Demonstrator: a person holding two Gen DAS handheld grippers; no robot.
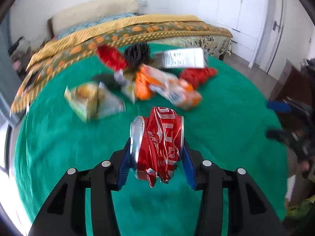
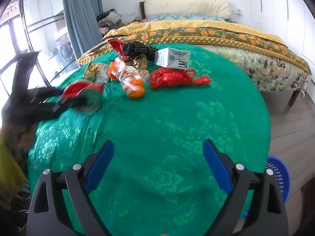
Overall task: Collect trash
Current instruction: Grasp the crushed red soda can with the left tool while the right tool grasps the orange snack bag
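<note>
A crushed red drink can sits between the blue pads of my left gripper, which is shut on it just above the green tablecloth. In the right wrist view that gripper and the can are a blur at the left. Beyond lies a heap of trash: an orange wrapper, a white carton, a red plastic bag and a yellowish snack bag. My right gripper hangs open over bare cloth, nothing between its fingers.
A blue perforated basket stands on the wood floor past the table's right edge. A bed with a yellow and orange quilt runs behind the table. A window and grey curtain are at the left.
</note>
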